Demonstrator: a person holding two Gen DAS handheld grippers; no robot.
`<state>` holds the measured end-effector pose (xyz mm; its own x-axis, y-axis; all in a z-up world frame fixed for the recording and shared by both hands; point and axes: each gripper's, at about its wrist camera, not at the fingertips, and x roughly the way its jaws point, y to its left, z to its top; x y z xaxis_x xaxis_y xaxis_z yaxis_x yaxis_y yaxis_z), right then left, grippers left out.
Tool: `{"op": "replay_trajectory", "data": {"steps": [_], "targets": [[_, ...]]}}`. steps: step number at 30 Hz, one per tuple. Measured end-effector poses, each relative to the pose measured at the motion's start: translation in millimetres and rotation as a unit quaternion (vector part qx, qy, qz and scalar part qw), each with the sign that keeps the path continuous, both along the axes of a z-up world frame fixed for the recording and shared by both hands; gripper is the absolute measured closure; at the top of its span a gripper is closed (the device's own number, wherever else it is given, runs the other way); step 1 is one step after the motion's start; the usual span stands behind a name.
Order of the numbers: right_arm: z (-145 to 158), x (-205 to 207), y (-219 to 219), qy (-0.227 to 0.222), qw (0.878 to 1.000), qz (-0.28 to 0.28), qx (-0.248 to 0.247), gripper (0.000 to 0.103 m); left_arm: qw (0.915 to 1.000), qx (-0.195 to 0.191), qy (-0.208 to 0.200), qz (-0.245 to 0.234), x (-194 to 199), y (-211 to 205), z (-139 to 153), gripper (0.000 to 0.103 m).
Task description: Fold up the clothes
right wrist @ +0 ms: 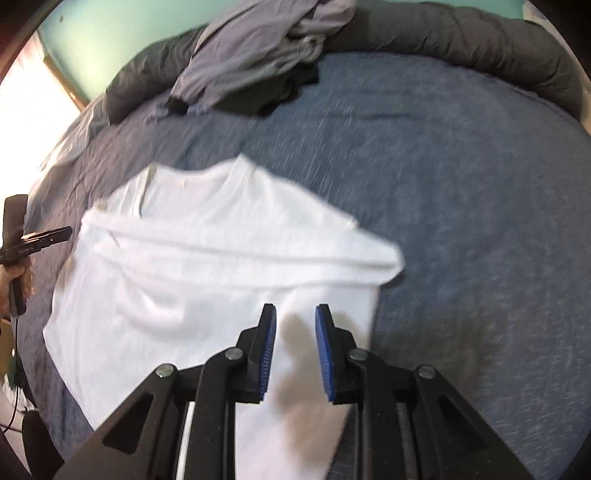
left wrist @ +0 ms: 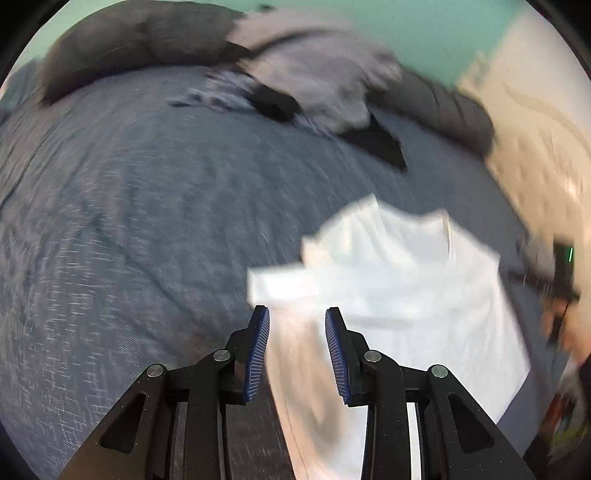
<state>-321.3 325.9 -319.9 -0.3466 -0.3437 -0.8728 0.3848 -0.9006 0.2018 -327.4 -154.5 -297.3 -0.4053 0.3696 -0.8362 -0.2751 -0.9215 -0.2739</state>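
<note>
The white T-shirt (right wrist: 207, 258) lies spread on the blue-grey bed cover (right wrist: 461, 206), partly folded, with one layer turned over so that a straight crease runs across its middle and a short sleeve sticks out at one side. Its collar end points toward the far end of the bed, and its near hem runs down under both cameras.

The left tongs (left wrist: 297, 314) hang over the left edge of the T-shirt, their blue ribbed pads (left wrist: 258, 350) parted to a narrow gap. White cloth shows in the gap, but the pads do not press on it; motion blur hides whether the fabric brushes either pad. The right tongs (right wrist: 294, 310) sit above the right part of the T-shirt, also parted narrowly, with bare cloth and the tongs' own shadow showing between the pads; nothing is clamped.

In the right wrist view, the left tool appears beyond the T-shirt's left edge, gripped by a hand (right wrist: 14, 273).

Well beyond the T-shirt's collar end, a heap of other clothes waits: a light grey garment (right wrist: 251, 48) lying over a black garment (right wrist: 291, 86). Behind that heap, a dark grey rolled duvet (right wrist: 498, 40) runs along the far end of the bed, with a pale green wall (right wrist: 110, 29) above it.
</note>
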Motion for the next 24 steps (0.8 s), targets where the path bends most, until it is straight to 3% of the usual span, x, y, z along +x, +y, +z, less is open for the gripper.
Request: {"op": "replay_trajectory", "data": {"steps": [6, 14, 19, 24], "targets": [[-22, -11, -19, 0.004, 0.998, 0.014, 0.058, 0.082, 0.9984, -0.054, -0.01, -0.013, -8, 23, -30, 0.069], [-22, -44, -29, 0.043, 0.996, 0.011, 0.078, 0.082, 0.9986, -0.047, 0.017, 0.013, -41, 22, -35, 0.069], [-16, -76, -27, 0.062, 0.993, -0.018, 0.096, 0.082, 0.9959, -0.049, 0.038, 0.066, -68, 10, -24, 0.069], [0, -85, 1, 0.081, 0.995, -0.056, 0.032, 0.082, 0.9942, -0.018, 0.054, 0.091, -69, -9, -10, 0.069]]}}
